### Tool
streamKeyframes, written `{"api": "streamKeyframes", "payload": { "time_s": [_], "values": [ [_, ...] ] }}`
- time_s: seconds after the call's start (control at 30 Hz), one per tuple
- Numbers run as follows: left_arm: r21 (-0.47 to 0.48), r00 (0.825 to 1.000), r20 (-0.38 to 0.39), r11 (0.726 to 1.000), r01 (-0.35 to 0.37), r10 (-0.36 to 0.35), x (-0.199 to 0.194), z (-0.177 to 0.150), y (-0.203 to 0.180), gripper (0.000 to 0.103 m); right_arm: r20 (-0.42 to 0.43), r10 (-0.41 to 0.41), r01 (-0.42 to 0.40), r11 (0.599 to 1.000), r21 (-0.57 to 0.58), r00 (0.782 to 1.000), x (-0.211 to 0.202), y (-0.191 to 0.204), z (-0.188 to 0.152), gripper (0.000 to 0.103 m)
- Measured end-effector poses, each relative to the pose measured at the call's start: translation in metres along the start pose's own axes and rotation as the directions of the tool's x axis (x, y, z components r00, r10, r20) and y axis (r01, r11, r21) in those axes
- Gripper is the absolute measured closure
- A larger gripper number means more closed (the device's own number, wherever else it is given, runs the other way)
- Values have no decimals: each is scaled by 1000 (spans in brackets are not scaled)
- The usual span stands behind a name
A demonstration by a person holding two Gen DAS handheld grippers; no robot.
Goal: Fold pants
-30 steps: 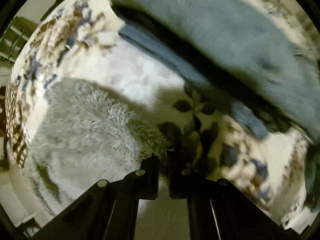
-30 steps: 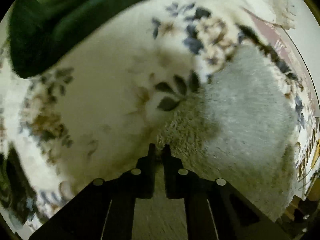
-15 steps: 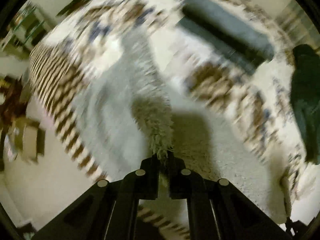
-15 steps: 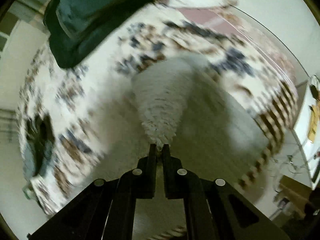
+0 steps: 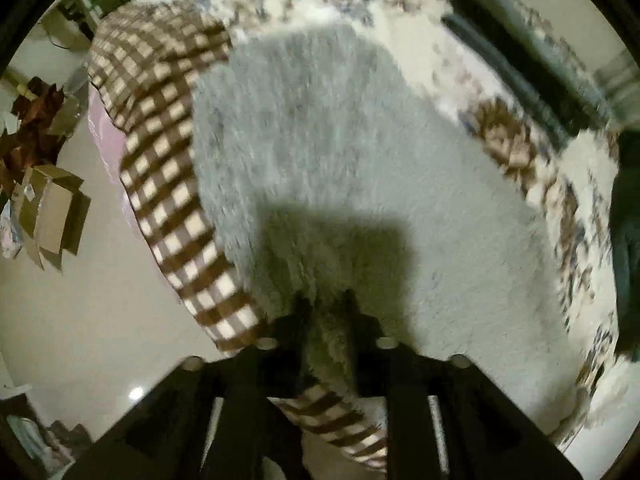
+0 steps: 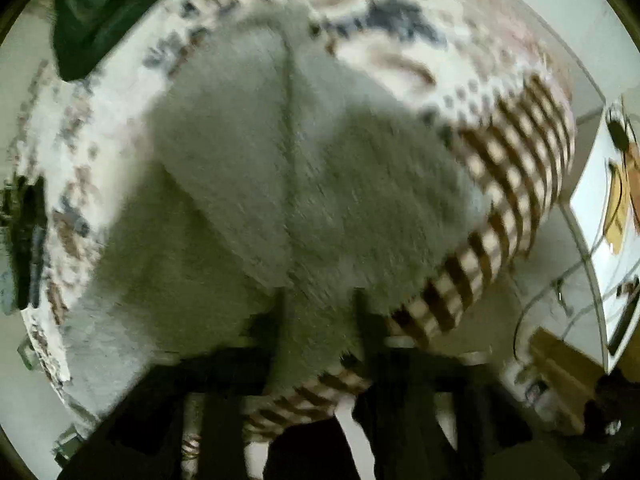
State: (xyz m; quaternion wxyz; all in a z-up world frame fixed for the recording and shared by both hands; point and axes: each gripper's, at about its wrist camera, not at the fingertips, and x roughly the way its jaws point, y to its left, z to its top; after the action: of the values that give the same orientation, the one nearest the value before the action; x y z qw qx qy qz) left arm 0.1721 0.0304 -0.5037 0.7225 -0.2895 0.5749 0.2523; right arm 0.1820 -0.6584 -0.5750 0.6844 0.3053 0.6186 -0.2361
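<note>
1. While both my wrist views were smeared with blur, the grey fleece pants [image 5: 352, 152] lay spread on the floral blanket [image 5: 516, 148], close to the bed's edge.
2. My left gripper [image 5: 325, 312] had its jaws parted, with a tuft of the fuzzy grey fabric bunched between them; whether they were pinching it I could not tell.
3. Left of the pants in that view, a brown-and-cream checked cover [image 5: 160, 152] hung down the side of the bed toward the pale floor [image 5: 80, 312].
4. A cardboard box [image 5: 52, 216] sat on that floor, well apart from the bed.
5. My right gripper [image 6: 320, 312] also had its jaws apart, grey fleece filling the gap between them; the grip itself was too blurred to judge.
6. From the right wrist, the pants [image 6: 288, 168] showed a long seam running away from me, with one layer lapping over another on the left.
7. A dark green garment [image 6: 104, 4] lay on the blanket [image 6: 68, 128] beyond the pants, apart from them.
8. The checked cover [image 6: 516, 184] showed at the right of that view.
</note>
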Motion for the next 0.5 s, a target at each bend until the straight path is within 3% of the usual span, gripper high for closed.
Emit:
{"api": "streamKeyframes", "payload": {
  "time_s": [0.03, 0.1, 0.13, 0.17, 0.23, 0.3, 0.33, 0.37, 0.4, 0.47, 0.5],
  "values": [
    [16, 999, 34, 1000, -3, 3, -6, 3, -2, 39, 23, 12, -11, 1000, -16, 1000, -5, 3, 2, 40],
    [52, 994, 101, 998, -36, 31, -15, 8, -11, 7, 64, 13, -6, 995, -104, 998, -10, 25, 11, 27],
    [61, 992, 119, 997, -45, 37, -15, 9, -11, 8, 76, 10, 3, 987, -160, 997, -6, 41, 18, 16],
    [69, 990, 129, 996, -61, 51, -14, 12, -11, 8, 82, 6, 10, 980, -196, 997, -1, 55, 25, 12],
    [83, 987, 137, 992, -97, 85, -8, 17, -11, 8, 121, -36, 67, 963, -263, 992, 14, 86, 40, 11],
    [100, 985, 140, 989, -113, 98, -3, 17, -14, 8, 153, -136, 179, 930, -320, 979, 39, 107, 55, 12],
    [107, 986, 133, 987, -119, 104, 0, 17, -15, 8, 145, -165, 204, 924, -322, 976, 47, 115, 62, 22],
    [113, 986, 127, 986, -126, 112, 2, 16, -16, 8, 131, -186, 219, 923, -316, 974, 56, 114, 63, 40],
    [116, 986, 119, 984, -133, 119, 4, 15, -16, 8, 119, -188, 215, 932, -292, 975, 58, 107, 65, 96],
    [116, 986, 113, 984, -135, 122, 4, 13, -16, 8, 162, -180, 210, 958, -195, 970, 43, 86, 66, 94],
    [117, 986, 114, 984, -138, 125, 4, 12, -13, 8, 189, -147, 170, 979, -113, 971, 27, 64, 65, 94]
  ]
}}
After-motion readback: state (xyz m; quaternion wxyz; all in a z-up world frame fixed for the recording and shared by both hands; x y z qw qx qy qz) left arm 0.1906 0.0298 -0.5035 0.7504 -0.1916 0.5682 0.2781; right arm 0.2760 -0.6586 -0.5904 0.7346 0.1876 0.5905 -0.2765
